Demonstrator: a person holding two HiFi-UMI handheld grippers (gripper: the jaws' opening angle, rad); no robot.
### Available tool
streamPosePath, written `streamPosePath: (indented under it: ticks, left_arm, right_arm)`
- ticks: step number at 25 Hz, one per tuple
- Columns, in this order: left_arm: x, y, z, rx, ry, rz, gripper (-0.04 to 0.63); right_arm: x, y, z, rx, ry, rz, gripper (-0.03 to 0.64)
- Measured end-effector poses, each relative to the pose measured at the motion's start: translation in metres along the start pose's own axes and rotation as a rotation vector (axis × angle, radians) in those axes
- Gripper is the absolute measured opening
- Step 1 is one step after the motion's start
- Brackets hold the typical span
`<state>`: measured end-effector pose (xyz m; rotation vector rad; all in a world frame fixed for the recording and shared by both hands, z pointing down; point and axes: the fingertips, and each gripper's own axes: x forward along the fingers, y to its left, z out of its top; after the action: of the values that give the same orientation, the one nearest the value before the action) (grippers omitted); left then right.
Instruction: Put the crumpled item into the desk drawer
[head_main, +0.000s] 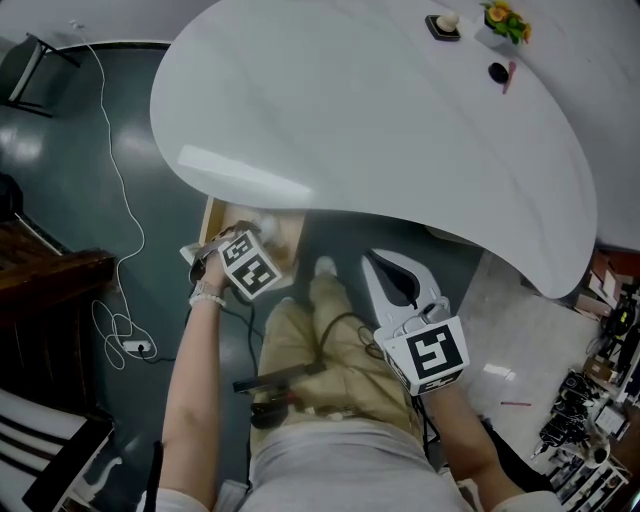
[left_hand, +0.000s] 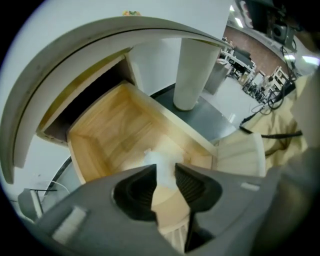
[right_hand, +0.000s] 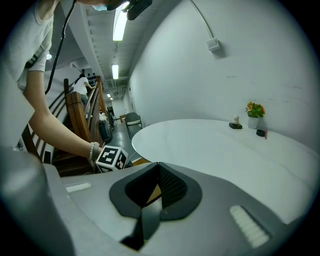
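Under the white table (head_main: 380, 120) a wooden drawer (left_hand: 110, 130) stands pulled open; in the head view it shows as a pale box (head_main: 222, 222) under the table's edge. My left gripper (left_hand: 165, 167) hangs over the drawer's near end. A white crumpled item (left_hand: 159, 159) sits between its fingertips, jaws closed onto it with a narrow gap. In the head view the left gripper (head_main: 235, 245) is at the drawer's mouth. My right gripper (right_hand: 159, 167) is shut and empty, held by the person's right knee (head_main: 385, 265), facing the table (right_hand: 225, 150).
The table's white pedestal (left_hand: 192, 70) stands just past the drawer. A white cable (head_main: 120, 200) trails over the dark floor on the left, near dark wooden furniture (head_main: 50, 280). A small plant (head_main: 505, 18) and small objects sit at the table's far end. Clutter lies at bottom right (head_main: 590, 430).
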<state>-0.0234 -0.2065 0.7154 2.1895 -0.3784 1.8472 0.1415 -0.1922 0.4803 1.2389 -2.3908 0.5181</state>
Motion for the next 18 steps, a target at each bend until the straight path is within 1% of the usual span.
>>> streamPosePath:
  ticks: [2,4,6,7,8,14,18]
  left_arm:
    - [-0.001,0.002,0.001,-0.001,-0.004,0.005,0.115]
    - [-0.005,0.003,0.002,-0.014,-0.028,0.014,0.095]
    - [-0.014,0.007,0.005,-0.034,-0.075,0.034,0.046]
    - [-0.020,0.010,0.007,-0.043,-0.104,0.048,0.009]
    - [-0.027,0.013,0.009,-0.053,-0.135,0.060,-0.002]
    - [-0.070,0.026,0.015,-0.126,-0.291,0.105,-0.003]
    - [-0.105,0.029,0.011,-0.202,-0.410,0.121,-0.003]
  right_arm:
    - [0.001,0.000,0.000,-0.003,-0.002,0.000,0.005]
    - [0.002,0.003,0.000,-0.008,-0.002,0.002,0.005]
    - [0.002,0.007,0.002,-0.015,-0.003,0.006,0.005]
    - [0.003,0.010,0.004,-0.019,-0.005,0.008,0.005]
    - [0.003,0.012,0.005,-0.023,-0.007,0.009,0.005]
    - [0.007,0.028,0.020,-0.050,-0.022,0.025,0.005]
    - [0.008,0.042,0.032,-0.067,-0.027,0.038,0.005]
